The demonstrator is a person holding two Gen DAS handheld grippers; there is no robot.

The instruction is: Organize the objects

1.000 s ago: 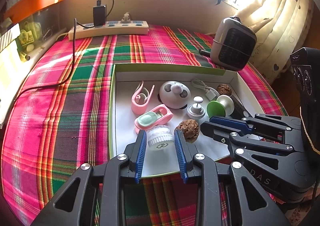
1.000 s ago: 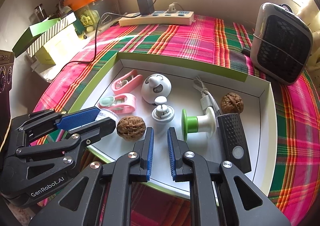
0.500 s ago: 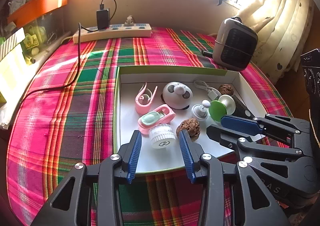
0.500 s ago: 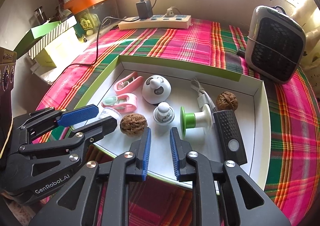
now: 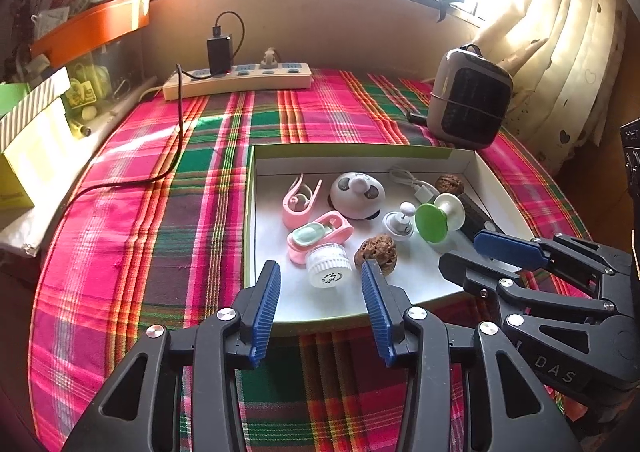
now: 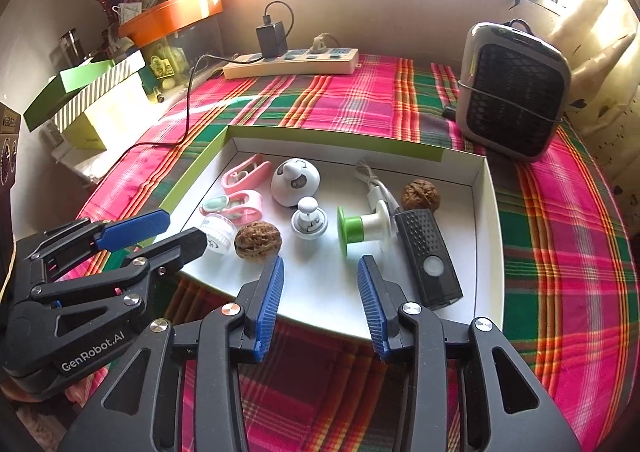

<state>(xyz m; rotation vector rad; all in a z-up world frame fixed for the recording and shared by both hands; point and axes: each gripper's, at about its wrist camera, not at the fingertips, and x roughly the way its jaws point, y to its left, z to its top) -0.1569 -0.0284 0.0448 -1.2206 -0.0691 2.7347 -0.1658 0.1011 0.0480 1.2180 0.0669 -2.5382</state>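
Both wrist views are aimed steeply down from close above the near edge of the white tray (image 5: 500, 187) (image 6: 490, 211); the tray and plaid cloth (image 5: 140, 232) (image 6: 560, 252) are shared, each view catching the other gripper.

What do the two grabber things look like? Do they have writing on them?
Both are black plastic frames with silver screws and ridged blue pads. The left gripper has "GenRobot.AI" printed in white on its side; the right gripper shows the letters "DAS". No hands or sleeves are visible.
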